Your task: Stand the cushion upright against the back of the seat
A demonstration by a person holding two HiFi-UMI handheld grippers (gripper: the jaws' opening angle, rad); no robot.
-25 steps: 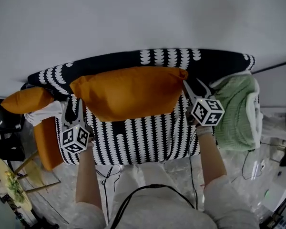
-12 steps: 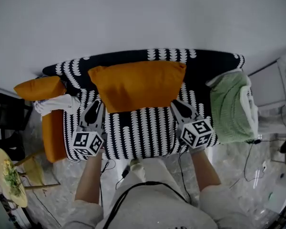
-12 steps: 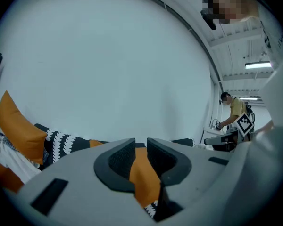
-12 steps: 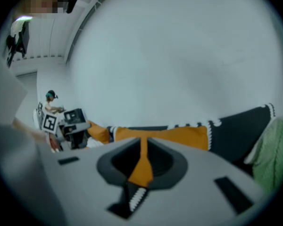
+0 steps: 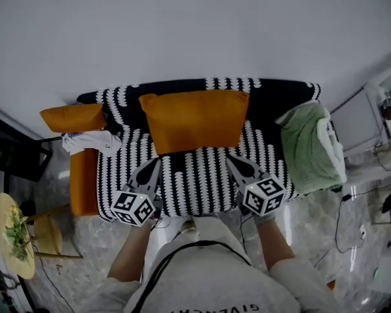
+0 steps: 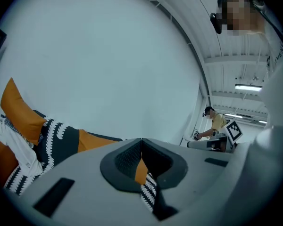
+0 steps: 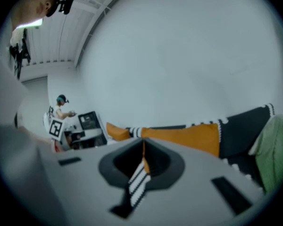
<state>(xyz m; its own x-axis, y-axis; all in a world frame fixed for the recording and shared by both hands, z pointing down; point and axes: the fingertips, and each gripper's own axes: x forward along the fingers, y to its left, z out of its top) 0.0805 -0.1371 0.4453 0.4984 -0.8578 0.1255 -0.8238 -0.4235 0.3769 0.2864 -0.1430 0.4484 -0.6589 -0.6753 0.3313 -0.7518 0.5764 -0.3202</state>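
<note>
Two shut tongs with nothing in either is what the head view gives me. The left gripper (image 5: 151, 167) and the right gripper (image 5: 233, 162) hang over the front of the striped seat (image 5: 195, 189). Both are apart from the orange cushion (image 5: 194, 119), which stands upright and leans on the seat back (image 5: 277, 91). I judge the placing done, so doing it well now means keeping my hands clear of the cushion and watching for a forward slump.

In the left gripper view the jaws have just been closing and meet tip to tip on nothing, with the cushion beyond them.

The right gripper view shows the same. The cushion's top edge runs level along the back, a good sign. Should it sag, I would take both lower corners and push the base in.
</note>
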